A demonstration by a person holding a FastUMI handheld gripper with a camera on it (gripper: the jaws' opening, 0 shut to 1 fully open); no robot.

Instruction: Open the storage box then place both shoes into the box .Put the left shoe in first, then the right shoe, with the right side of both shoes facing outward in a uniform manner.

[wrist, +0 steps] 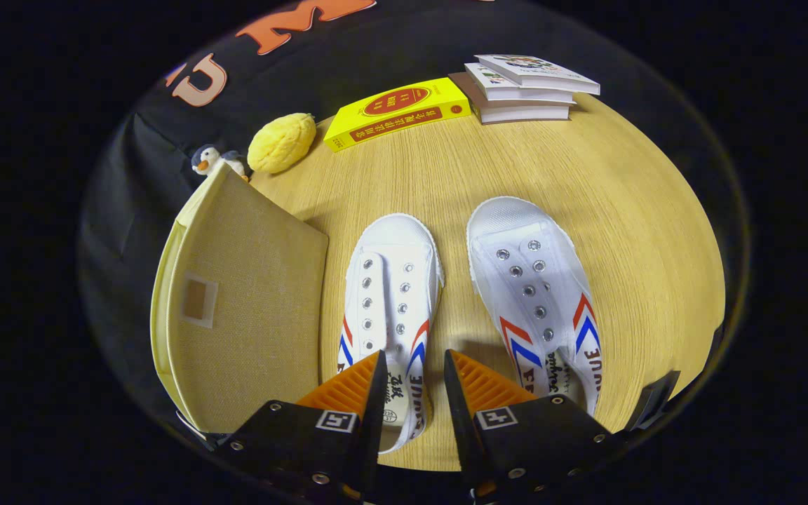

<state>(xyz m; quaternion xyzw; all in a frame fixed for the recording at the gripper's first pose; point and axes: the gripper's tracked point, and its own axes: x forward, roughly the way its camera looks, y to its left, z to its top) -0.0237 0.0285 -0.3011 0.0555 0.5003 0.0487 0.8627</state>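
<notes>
**Spotter:** Storage box sits at the left of the frame, lid shut, its fabric top tilted toward you; it lies to the left of your gripper and just beside the left finger, so you'd swing left to reach it.

**Operator:** And the shoes?

**Spotter:** Left shoe is at centre frame, toe pointing away from you, heel toward your fingers; its long axis runs nearly straight along the line you're looking down; its heel opening lies between the fingertips. Right shoe lies just to the right of it, toe also away, angled slightly toward upper left; its heel sits just beyond your right finger. Both rest on the wooden table, apart from each other and from the box.

**Operator:** What are my fingers doing?

**Spotter:** They're parted, with a clear gap between them; you hold nothing; I can't tell whether the tips touch the left shoe or hover above it.

**Operator:** So what comes first?

**Spotter:** By my reckoning the box, since it looks unopened; its lid edge is nearer your left finger. Farther out, at upper left, a yellow plush and a small penguin toy sit behind the box; a yellow book and a stack of books lie along the top of the frame, well clear of your path.
</notes>
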